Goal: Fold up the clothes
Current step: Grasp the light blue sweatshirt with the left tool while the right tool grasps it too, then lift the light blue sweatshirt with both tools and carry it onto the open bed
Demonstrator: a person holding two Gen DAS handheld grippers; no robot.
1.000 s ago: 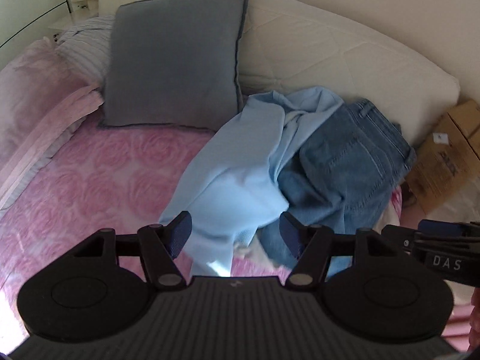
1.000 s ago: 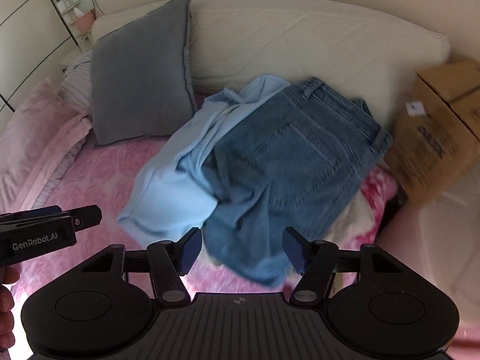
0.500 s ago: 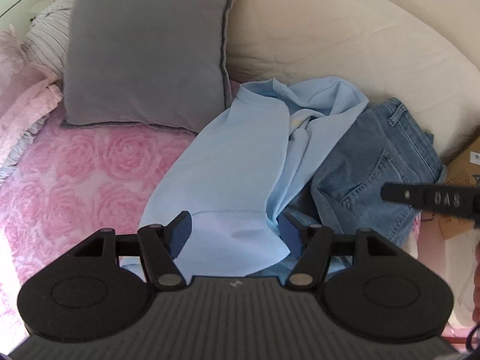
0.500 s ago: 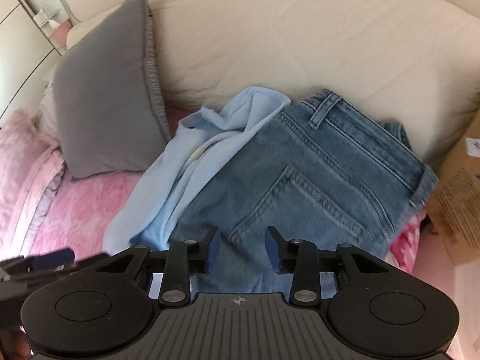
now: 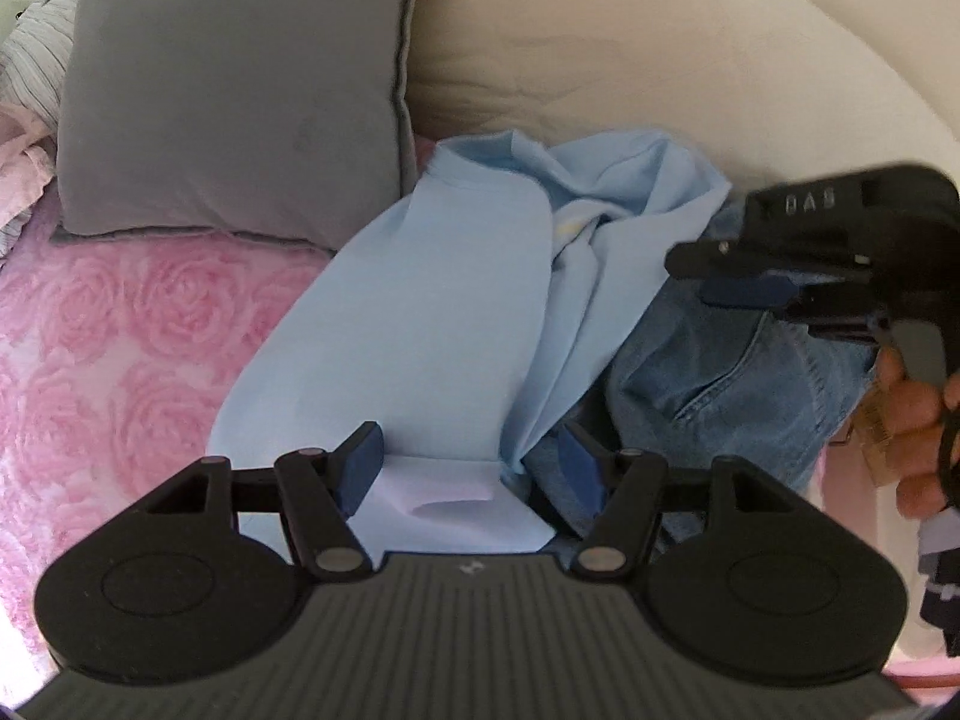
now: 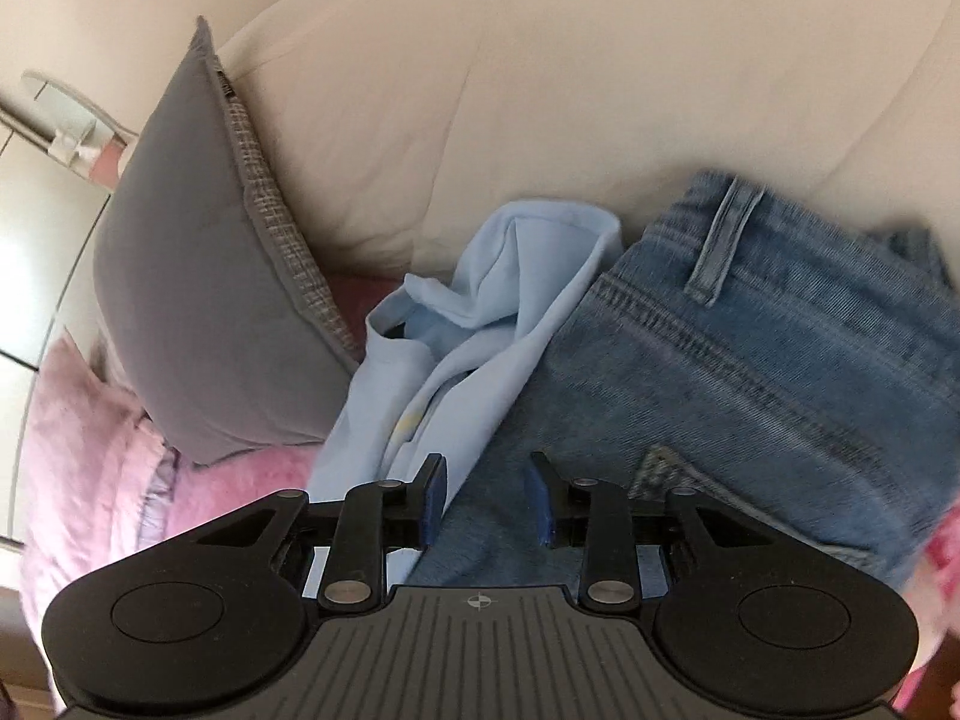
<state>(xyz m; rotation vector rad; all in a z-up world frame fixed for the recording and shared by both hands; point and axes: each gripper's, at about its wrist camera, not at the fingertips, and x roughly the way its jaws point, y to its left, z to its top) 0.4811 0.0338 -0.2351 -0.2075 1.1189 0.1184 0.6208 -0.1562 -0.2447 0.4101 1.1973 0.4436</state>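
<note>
Scene: a bed point(image 5: 120, 324) with a pink rose cover carries a heap of two garments, well short of any fold.
Shirt: the light blue shirt point(image 5: 420, 312) lies crumpled, partly flat on the cover, its upper part bunched against the grey pillow point(image 5: 228, 90) and the cream headboard point(image 5: 600, 48).
Jeans: the jeans point(image 6: 750, 372) lie on the right part of the shirt, the waistband with a belt loop toward the headboard, a back pocket facing up.
Left tool: the left tool point(image 5: 474, 468) is spread wide and holds nothing; the lower edge of the shirt lies between its fingers, but the pads do not press on it.
Right tool: the right tool point(image 6: 486, 498) has just been closing and its gap is now about half as wide as a second ago; denim lies under the gap, yet the pads are apart from it, so nothing is pinched.
Change: compared with a second ago both tools are lower and much nearer to the heap; the clothes fill both views now, and the cardboard box has gone out of view.
Other view: the left camera shows the right tool point(image 5: 744, 282) over the jeans, with the hand point(image 5: 912, 414) on its handle.
Meaning: in my judgement this is the reach before the first grasp, the right tool for the jeans and the left for the shirt edge; the two garments probably must be separated before any fold.
Risk: the jeans overlap the shirt, so a pull on one may drag the other.
</note>
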